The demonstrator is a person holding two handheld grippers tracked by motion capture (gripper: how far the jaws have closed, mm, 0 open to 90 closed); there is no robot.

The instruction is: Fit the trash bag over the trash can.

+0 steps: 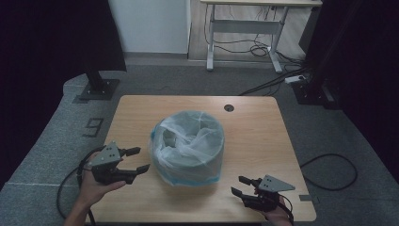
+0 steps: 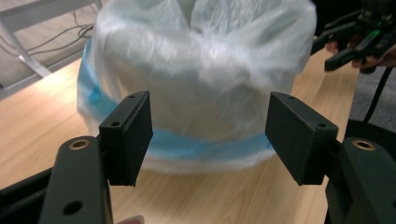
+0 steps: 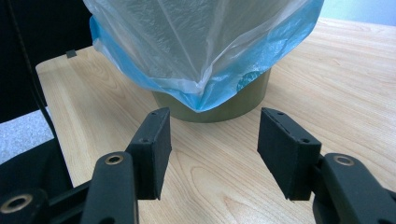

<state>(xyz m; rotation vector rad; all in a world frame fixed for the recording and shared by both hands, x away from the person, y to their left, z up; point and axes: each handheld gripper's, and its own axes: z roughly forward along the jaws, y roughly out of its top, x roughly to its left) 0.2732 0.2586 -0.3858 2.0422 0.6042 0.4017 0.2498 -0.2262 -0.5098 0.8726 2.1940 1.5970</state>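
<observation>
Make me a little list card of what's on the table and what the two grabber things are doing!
Table: wooden table, light top
Main thing: round bin, olive-green, standing mid-table
Cover: clear plastic bag with a blue hem, draped over the bin
Left hand-held gripper: open, empty, pointing at the bag, apart from it
Right hand-held gripper: open, empty, near the bin, not touching
Floor: grey carpet, cables

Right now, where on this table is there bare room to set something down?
Bare wood lies behind the bagged bin, toward the cable hole, and along the table right of the bin. It is crowded at the front, where the left gripper and right gripper flank the bin.
</observation>
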